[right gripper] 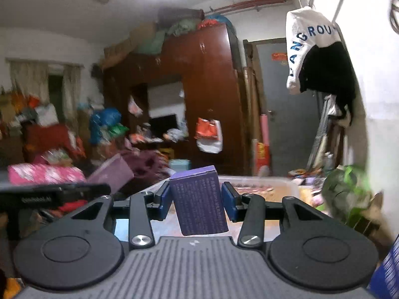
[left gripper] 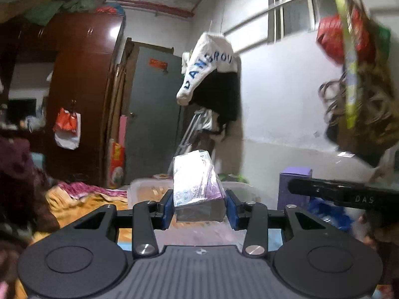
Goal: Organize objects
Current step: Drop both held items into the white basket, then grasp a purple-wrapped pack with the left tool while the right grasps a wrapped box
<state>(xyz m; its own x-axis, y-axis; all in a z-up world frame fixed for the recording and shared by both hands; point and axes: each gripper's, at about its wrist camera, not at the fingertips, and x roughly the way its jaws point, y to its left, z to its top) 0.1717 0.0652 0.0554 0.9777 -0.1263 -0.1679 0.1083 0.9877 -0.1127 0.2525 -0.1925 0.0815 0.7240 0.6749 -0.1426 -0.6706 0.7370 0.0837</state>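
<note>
Both hands are up in the air, each with something caught. The left tool has its two blue pads closed against the sides of a shiny plastic-wrapped pack with purple print, which sticks up tilted between them, raised above a clear plastic storage bin that sits low behind it. The right tool grips a dark purple cardboard box with small white lettering, pads pressed to its flanks, the box leaning a little and held above the same kind of clear bin, whose rim shows just past it. In the left view the other black tool pokes in from the right edge, near a pale purple carton by the wall. A white garment with blue letters hangs on the wall over something black, beside a grey door and a dark red-brown wardrobe. A green leafy plant stands at the right of the bin.
</note>
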